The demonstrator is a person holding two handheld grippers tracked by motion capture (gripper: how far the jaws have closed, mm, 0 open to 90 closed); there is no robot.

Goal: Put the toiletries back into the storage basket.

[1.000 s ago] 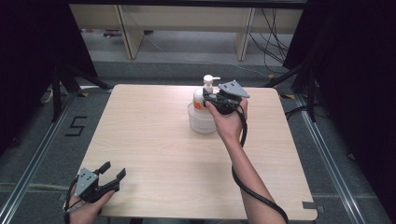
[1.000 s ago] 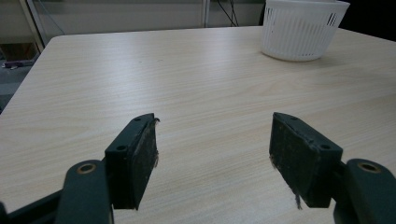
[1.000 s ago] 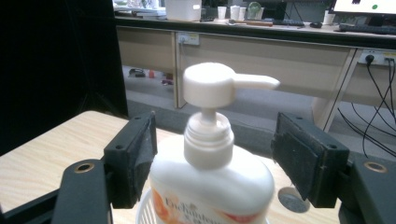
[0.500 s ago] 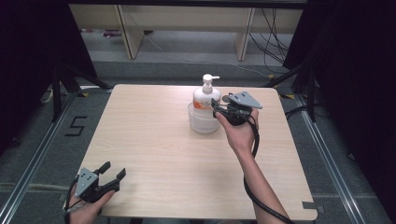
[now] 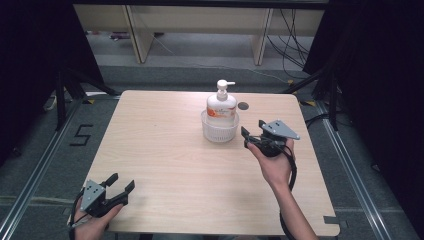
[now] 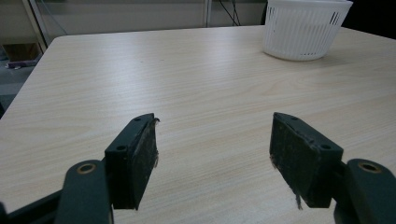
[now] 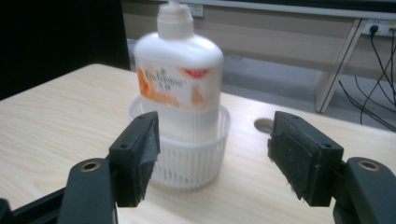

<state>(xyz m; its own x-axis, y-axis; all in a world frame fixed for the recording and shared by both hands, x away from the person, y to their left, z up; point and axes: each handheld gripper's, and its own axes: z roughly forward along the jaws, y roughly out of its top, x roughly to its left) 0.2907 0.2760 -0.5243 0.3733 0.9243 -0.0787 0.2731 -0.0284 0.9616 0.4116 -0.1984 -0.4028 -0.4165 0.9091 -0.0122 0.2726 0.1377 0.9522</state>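
We look along the left gripper, whose two black jaws rise from the lower edge and stand wide apart with nothing between them. Their inner pads are worn, with frayed bits at the edges. Beneath and beyond them lies the surface, a pale wood-grain top. At the upper right we note a white ribbed basket standing upright on the surface, well apart from the jaws; its top is cut off by the frame. Beyond the far edge we see light furniture legs and dark cables.
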